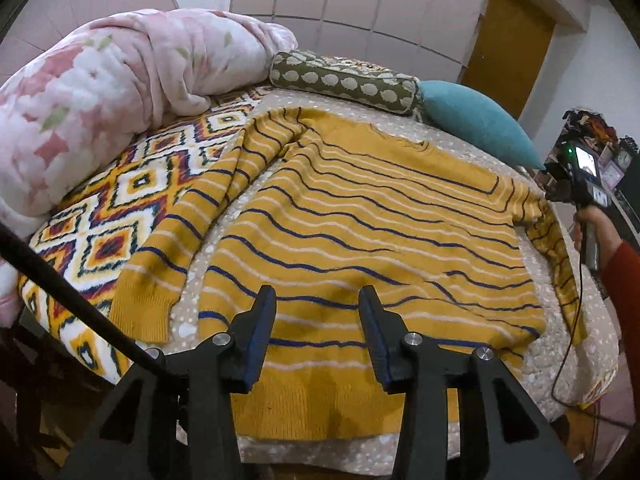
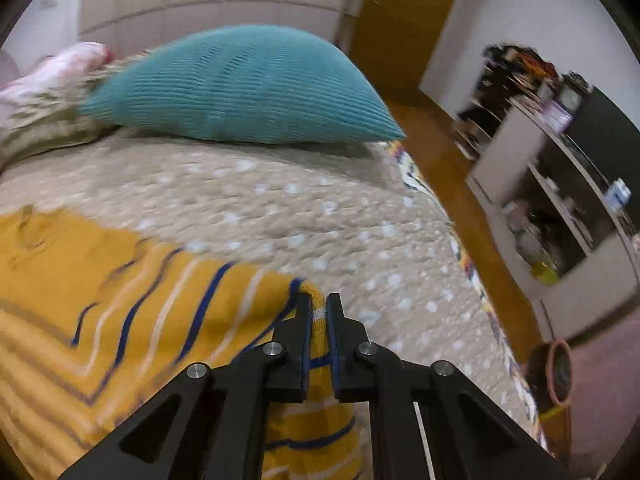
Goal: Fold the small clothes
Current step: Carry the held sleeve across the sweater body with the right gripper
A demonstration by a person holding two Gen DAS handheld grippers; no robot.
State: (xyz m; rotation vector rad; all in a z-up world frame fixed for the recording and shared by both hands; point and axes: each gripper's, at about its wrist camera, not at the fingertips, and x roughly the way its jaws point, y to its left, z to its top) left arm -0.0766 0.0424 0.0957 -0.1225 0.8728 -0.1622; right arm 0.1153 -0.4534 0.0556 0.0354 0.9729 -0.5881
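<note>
**Two grippers at a striped jumper on the bed**

One mustard-yellow knitted jumper with navy and white stripes (image 1: 360,216) lies spread flat on a beige quilted bedspread dotted with white (image 1: 448,136), its ribbed hem nearest the left wrist camera. Its one sleeve lies folded along the body's edge, partly over a woven blanket with orange, white and navy diamonds (image 1: 120,208); the other sleeve runs down the far side of the bed.

The left gripper (image 1: 318,300) hovers over the hem with its jaws parted and nothing between them; the pads do not touch the knit.

The right gripper (image 2: 319,308) has its jaws pinched together on a fold of the jumper's sleeve, yellow knit showing in the narrow gap between the blue-lined fingers (image 2: 306,332). In the left view a hand in a red sleeve (image 1: 624,280) holds this tool at the bed's far edge.

Behind the jumper sit a teal ribbed cushion (image 2: 248,88), an olive bolster with pale spots (image 1: 344,82) and a heaped pink fleece blanket (image 1: 100,92).
</note>
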